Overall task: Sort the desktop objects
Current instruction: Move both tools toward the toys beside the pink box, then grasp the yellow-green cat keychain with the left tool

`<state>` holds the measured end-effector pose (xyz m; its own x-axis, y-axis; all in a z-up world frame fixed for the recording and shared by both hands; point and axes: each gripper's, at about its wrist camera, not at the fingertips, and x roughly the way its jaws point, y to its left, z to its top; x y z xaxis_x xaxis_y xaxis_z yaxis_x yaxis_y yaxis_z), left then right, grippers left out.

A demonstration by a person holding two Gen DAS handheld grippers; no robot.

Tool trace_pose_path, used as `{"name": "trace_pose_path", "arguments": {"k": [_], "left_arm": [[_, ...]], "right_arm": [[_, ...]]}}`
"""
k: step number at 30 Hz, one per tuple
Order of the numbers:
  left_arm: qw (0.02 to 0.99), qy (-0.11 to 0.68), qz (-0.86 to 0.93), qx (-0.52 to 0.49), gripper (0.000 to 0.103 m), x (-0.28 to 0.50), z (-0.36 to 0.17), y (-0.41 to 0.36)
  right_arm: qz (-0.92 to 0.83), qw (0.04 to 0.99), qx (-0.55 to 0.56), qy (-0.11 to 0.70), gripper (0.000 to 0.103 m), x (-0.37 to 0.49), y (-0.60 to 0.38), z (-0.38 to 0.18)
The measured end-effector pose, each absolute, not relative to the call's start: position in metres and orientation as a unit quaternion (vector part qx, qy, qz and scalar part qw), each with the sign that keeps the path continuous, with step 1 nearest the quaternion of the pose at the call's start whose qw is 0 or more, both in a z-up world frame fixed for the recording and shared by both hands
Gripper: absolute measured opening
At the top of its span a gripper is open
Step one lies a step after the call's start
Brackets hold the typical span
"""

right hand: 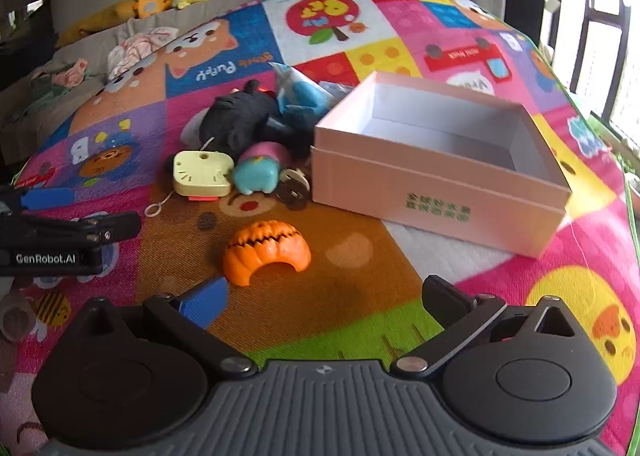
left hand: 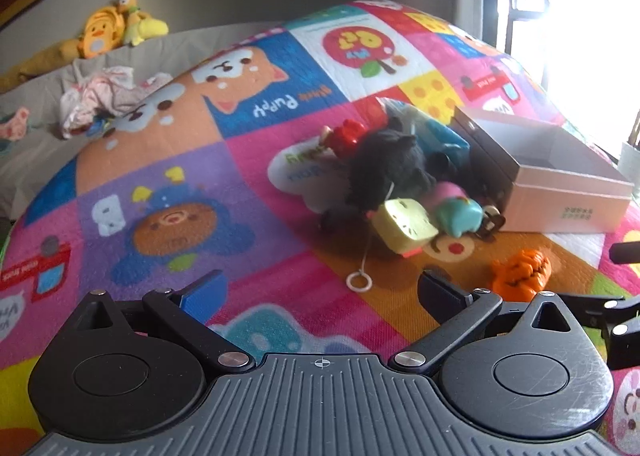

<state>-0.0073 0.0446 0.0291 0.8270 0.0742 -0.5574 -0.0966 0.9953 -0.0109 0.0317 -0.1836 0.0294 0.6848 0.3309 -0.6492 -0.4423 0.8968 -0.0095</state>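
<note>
Orange pumpkin toy point(right hand: 266, 254) lies alone on the play mat point(right hand: 360, 268), apart from the toy pile point(right hand: 240, 160) and near the empty pink box point(right hand: 440, 176); its long axis runs crosswise to the right gripper point(right hand: 324, 296), arch opening toward it. It sits just ahead and slightly left of the right fingers point(right hand: 206, 296), which are spread wide, holding nothing; left gripper point(left hand: 320, 292), likewise released and empty, has the pumpkin off to its right, so the right hand looks nearer.

Left gripper point(left hand: 320, 288) spread wide above the play mat point(left hand: 160, 160), holding nothing. Ahead: black plush point(left hand: 384, 168), yellow block toy point(left hand: 406, 226), teal figure point(left hand: 460, 216). Orange pumpkin point(left hand: 520, 274) near the pink box point(left hand: 568, 212), toward the mat's right edge.
</note>
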Motion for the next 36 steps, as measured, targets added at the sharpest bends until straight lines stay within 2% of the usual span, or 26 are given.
{"name": "trace_pose_path", "arguments": {"k": [6,7,8,16,18,19,20,22,23,25,32,34,36], "left_arm": [[0.952,0.301,0.026,-0.043,0.103,0.011,0.038,0.054],[0.952,0.302,0.021,-0.039,0.103,0.014,0.038,0.051],[0.952,0.303,0.016,-0.034,0.103,0.017,0.039,0.048],[0.946,0.321,-0.027,0.025,0.103,0.056,0.020,0.005],[0.945,0.325,-0.029,0.027,0.101,0.067,0.015,0.000],[0.944,0.327,-0.029,0.033,0.094,0.071,0.013,-0.003],[0.943,0.329,-0.027,0.039,0.082,0.074,0.011,-0.006],[0.941,0.332,-0.031,0.048,0.079,0.078,0.009,-0.008],[0.942,0.330,-0.033,0.053,0.073,0.078,0.009,-0.009],[0.944,0.319,-0.035,0.074,0.064,0.073,0.011,-0.012],[0.934,0.319,-0.135,0.082,0.064,0.020,0.028,-0.019],[0.924,0.325,-0.183,0.082,0.067,0.000,0.029,-0.026],[0.921,0.328,-0.187,0.098,0.076,-0.013,0.025,-0.032]], "right_arm": [[0.251,0.903,-0.105,0.332,0.076,0.046,-0.153,0.020],[0.246,0.901,-0.105,0.342,0.058,0.050,-0.152,0.016],[0.247,0.900,-0.094,0.345,0.058,0.052,-0.156,0.015],[0.172,0.925,-0.078,0.330,0.058,0.029,-0.219,0.015],[0.147,0.932,-0.068,0.325,0.066,0.021,-0.236,0.013],[0.136,0.935,-0.061,0.321,0.073,0.018,-0.243,0.012],[0.127,0.938,-0.051,0.318,0.077,0.016,-0.250,0.011],[0.120,0.942,-0.017,0.314,0.079,0.017,-0.262,0.012],[0.115,0.943,-0.004,0.314,0.084,0.019,-0.265,0.012],[0.113,0.939,0.010,0.324,0.086,0.024,-0.267,0.010],[0.113,0.940,0.019,0.322,0.087,0.023,-0.269,0.010],[0.112,0.941,0.022,0.320,0.089,0.022,-0.269,0.010],[0.110,0.942,0.022,0.316,0.091,0.021,-0.270,0.011]]}}
